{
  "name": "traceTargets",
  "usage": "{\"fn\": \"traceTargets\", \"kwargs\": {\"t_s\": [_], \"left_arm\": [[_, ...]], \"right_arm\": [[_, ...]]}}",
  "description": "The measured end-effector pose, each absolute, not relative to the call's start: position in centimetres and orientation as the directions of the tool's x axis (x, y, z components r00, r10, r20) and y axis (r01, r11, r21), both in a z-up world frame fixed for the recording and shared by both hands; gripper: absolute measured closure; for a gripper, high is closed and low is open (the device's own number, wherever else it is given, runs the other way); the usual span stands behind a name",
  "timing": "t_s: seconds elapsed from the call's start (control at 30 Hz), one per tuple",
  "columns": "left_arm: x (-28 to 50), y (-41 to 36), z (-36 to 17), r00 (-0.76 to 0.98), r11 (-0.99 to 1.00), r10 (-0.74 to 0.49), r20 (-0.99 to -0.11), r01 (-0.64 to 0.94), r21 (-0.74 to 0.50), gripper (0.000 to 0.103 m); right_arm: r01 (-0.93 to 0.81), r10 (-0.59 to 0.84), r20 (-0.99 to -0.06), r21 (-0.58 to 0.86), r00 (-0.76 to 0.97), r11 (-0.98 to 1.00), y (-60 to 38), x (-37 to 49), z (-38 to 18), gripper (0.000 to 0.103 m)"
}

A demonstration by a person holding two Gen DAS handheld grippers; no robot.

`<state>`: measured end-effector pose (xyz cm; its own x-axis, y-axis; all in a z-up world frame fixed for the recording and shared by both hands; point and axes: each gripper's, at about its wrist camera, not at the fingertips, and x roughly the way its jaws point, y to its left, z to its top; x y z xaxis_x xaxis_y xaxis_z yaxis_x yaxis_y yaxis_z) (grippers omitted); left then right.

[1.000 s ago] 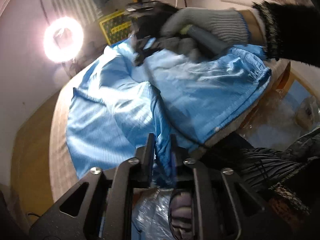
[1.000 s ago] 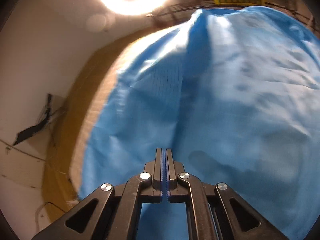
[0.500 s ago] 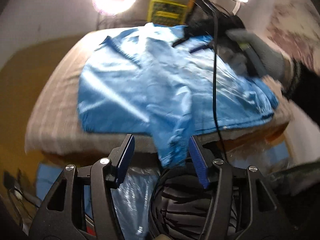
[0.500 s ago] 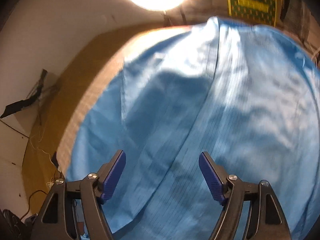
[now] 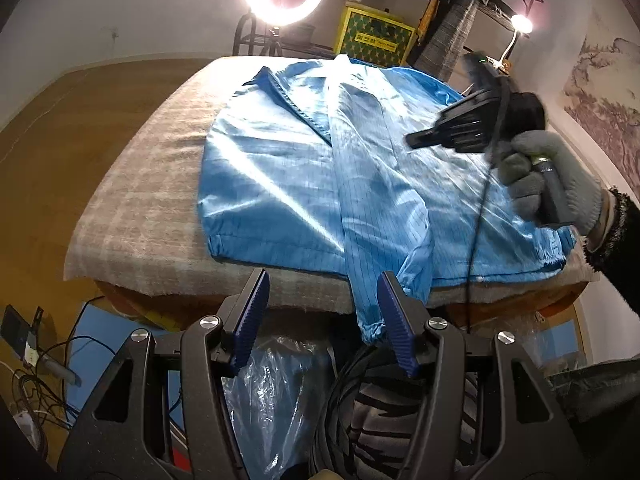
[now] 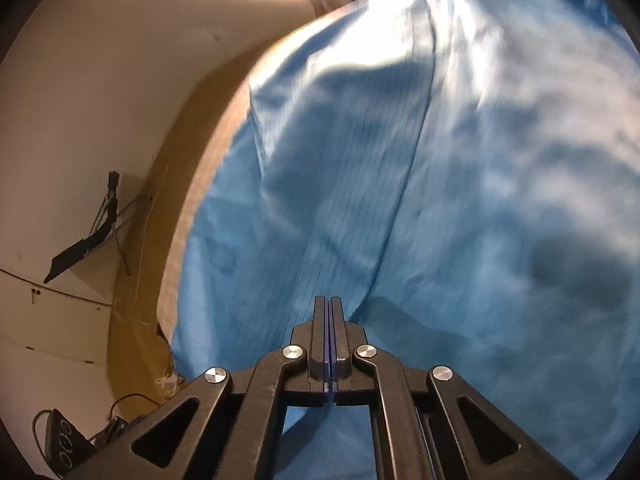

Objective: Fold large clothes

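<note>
Large blue pin-striped garment [image 5: 320,184], thin and glossy, lies spread flat on a beige fuzzy table cover [image 5: 152,184]. Left gripper [image 5: 324,316]: ridged blue pads spread, a hanging cuff just inside its right pad. Right gripper [image 6: 329,312]: jaws pressed together over the cloth; whether they pinch it cannot be told.

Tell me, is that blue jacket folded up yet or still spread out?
Mostly spread out. The blue jacket lies flat on the padded table, with one sleeve laid across the front and its cuff hanging over the edge.
</note>
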<state>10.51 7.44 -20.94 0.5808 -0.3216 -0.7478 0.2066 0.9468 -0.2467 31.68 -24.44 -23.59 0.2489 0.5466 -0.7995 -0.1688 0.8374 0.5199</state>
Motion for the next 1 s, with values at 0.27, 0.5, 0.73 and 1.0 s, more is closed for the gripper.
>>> {"fn": "traceTargets", "kwargs": {"t_s": [0.27, 0.5, 0.73, 1.0], "left_arm": [[11.3, 6.7, -21.9, 0.559, 0.930, -0.367, -0.743, 0.193, -0.314, 0.045], [10.9, 7.0, -21.4, 0.573, 0.934, -0.353, -0.739, 0.174, -0.312, 0.045], [11.0, 8.1, -21.6, 0.573, 0.934, -0.344, -0.743, 0.133, -0.330, 0.045], [11.1, 8.2, -21.6, 0.581, 0.927, -0.357, -0.731, 0.122, -0.356, 0.045]], "right_arm": [[-0.155, 0.540, -0.789, 0.518, 0.293, 0.841, -29.3, 31.3, -21.2, 0.064], [-0.161, 0.650, -0.748, 0.631, 0.132, 0.759, -24.5, 29.8, -24.9, 0.045], [-0.089, 0.694, -0.712, 0.688, 0.110, 0.720, -21.9, 28.6, -27.6, 0.078], [-0.142, 0.673, -0.706, 0.660, 0.220, 0.738, -24.2, 27.8, -23.5, 0.103]]}}
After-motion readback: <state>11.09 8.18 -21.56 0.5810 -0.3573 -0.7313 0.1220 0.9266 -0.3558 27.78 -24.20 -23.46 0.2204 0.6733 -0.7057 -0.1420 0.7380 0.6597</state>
